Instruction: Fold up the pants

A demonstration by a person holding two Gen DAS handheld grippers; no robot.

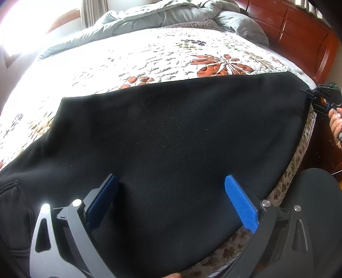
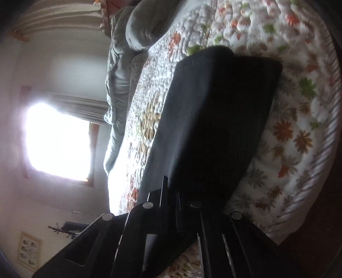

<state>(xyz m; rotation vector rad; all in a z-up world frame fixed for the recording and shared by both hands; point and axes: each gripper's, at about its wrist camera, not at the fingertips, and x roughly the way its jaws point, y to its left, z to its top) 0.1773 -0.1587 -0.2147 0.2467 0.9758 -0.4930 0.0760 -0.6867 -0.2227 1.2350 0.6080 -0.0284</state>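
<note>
The black pants [image 1: 171, 132] lie flat across the floral quilt of the bed, stretching from lower left to the right edge. My left gripper [image 1: 171, 192] is open, its blue pads [image 1: 241, 205] spread wide just above the pants' near part. My right gripper [image 1: 312, 100] shows at the far right in the left wrist view, shut on the pants' right end. In the right wrist view the camera is rolled sideways; the pants [image 2: 213, 119] run away from the closed fingers [image 2: 171, 192], which pinch the cloth's near edge.
The floral quilt [image 1: 149, 59] covers the bed, with a grey duvet [image 1: 171, 17] bunched at the far side. A red wooden headboard [image 1: 299, 32] stands at the right. A bright window [image 2: 57, 139] lies beyond the bed. The bed's edge [image 1: 295, 166] drops off at the right.
</note>
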